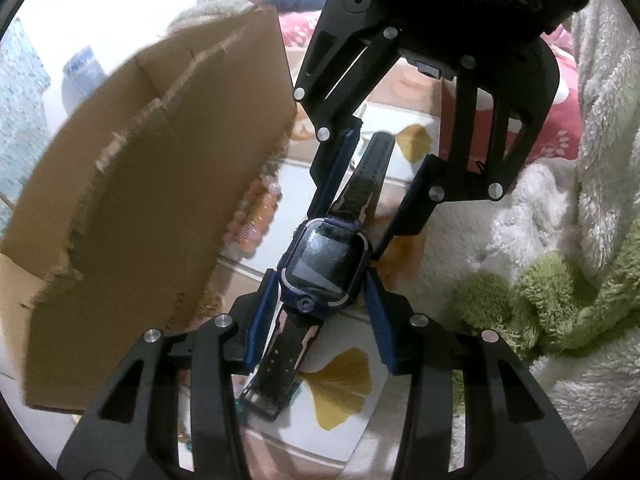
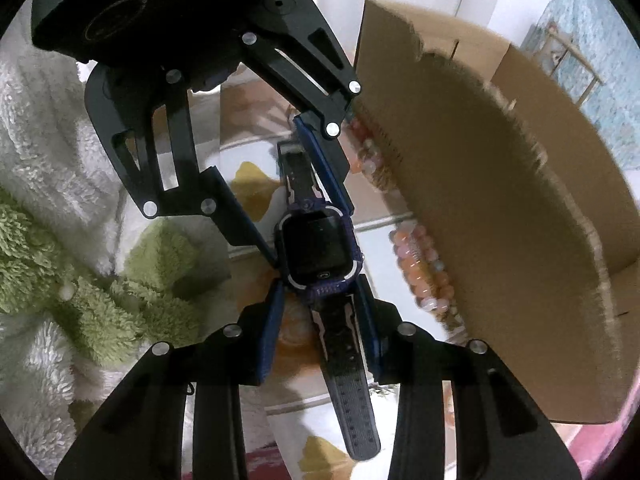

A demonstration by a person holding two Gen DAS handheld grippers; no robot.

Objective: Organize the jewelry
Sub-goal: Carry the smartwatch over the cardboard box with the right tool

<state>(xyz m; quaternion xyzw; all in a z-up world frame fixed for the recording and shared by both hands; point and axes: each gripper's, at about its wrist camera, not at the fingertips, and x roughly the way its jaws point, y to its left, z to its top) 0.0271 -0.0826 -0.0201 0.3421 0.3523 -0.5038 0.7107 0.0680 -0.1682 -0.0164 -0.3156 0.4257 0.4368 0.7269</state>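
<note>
Smartwatch (image 1: 326,258) sits between both grippers, face up, strap running lengthwise through the two of them. Left gripper (image 1: 322,280) straddles the watch case at its lower corners; blue pads (image 1: 262,316) look to be on the case sides, partly open, holding it. Right gripper (image 2: 320,294) comes in from the opposite end, pads at the other case corners, also partly open and apparently on the watch. Actual pad contact is hard to confirm: edges blurred, case hides the inner faces.

Far strap end runs under the opposite gripper in each view. Watch screen looks scratched or smudged in the left view, can't tell which.

Cardboard box (image 1: 140,184) just beside the watch, torn ragged edge, motion-blurred, interior not visible. Bead bracelets (image 2: 420,264), orange/pink, mostly hidden behind the box flap; count unclear.

Surface underneath: leaf-print cloth (image 1: 340,380), with white fluffy blanket (image 1: 552,216) and green fuzzy fabric (image 2: 92,300) alongside. Whether the watch rests on the cloth or is lifted, can't tell.
</note>
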